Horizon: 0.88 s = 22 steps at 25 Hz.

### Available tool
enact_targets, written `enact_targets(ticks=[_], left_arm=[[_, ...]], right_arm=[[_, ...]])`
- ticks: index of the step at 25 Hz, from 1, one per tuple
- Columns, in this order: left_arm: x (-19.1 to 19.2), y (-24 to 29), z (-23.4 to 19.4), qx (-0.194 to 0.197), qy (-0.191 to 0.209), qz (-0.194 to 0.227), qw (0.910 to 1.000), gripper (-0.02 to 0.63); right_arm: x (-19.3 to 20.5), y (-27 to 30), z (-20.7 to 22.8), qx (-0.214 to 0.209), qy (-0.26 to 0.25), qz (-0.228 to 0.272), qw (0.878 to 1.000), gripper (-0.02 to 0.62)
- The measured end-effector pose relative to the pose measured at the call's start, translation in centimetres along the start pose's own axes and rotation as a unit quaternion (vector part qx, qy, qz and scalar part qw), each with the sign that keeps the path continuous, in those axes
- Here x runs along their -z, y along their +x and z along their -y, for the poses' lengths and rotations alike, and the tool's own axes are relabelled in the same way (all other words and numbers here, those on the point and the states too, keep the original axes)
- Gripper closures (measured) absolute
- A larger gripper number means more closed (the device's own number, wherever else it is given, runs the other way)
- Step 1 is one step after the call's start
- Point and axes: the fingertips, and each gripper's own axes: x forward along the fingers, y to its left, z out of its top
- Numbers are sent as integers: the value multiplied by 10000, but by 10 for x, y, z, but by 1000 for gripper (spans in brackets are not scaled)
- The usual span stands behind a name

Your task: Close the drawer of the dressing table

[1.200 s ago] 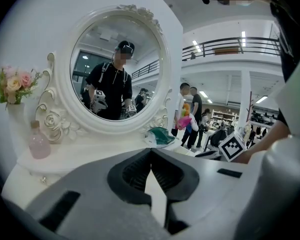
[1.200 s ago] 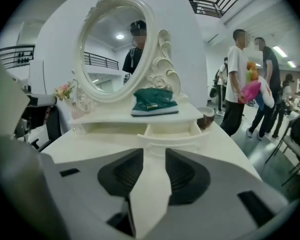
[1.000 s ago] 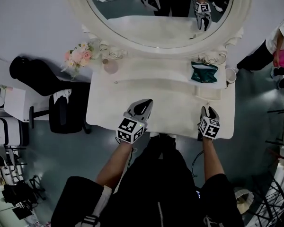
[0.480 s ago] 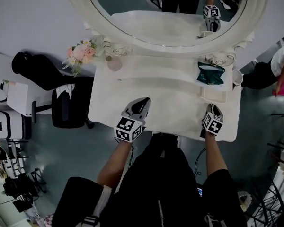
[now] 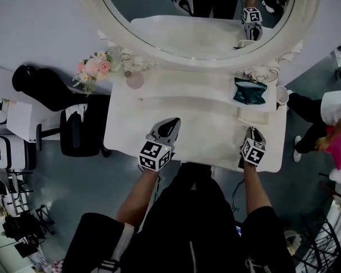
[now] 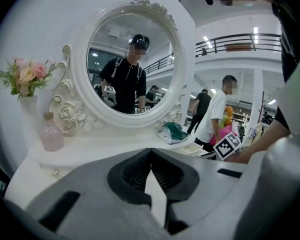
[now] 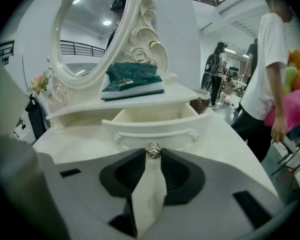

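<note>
The drawer (image 7: 155,120) is pulled out from under the upper shelf at the right end of the dressing table (image 5: 187,124), with its pale inside showing. The drawer knob (image 7: 153,152) sits right between the tips of my right gripper (image 7: 153,155), and the jaws are drawn in on it from both sides, the gap behind the tips showing only tabletop. On the shelf just above the drawer lies a green soft pack (image 7: 132,81).

Against half a second ago, the drawer stands out about as far as it did, and both my grippers keep the same spots along the table's front edge. What has changed is off to the right, where a bystander in a white shirt (image 5: 336,108) has come further into the head view.

The head view hides the knob under my right gripper; only the right gripper view shows it between the tips. The head view does place my left gripper (image 5: 174,121) over the front middle of the tabletop, well apart from the drawer. Its own view shows the jaw tips pressed together on nothing. That view also shows a pink bottle (image 6: 51,134) upright on the shelf's left end, flowers (image 6: 25,76) in a white vase (image 6: 27,119) beside it, and the round mirror (image 6: 132,64) behind.
</note>
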Motion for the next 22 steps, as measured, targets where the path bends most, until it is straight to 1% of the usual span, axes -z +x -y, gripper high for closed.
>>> enact_targets(ticks=[22], left_arm=[[-13, 14, -17, -222, -136, 88, 9996, 601]], right_arm=[[-27, 30, 4, -141, -84, -87, 9998, 497]])
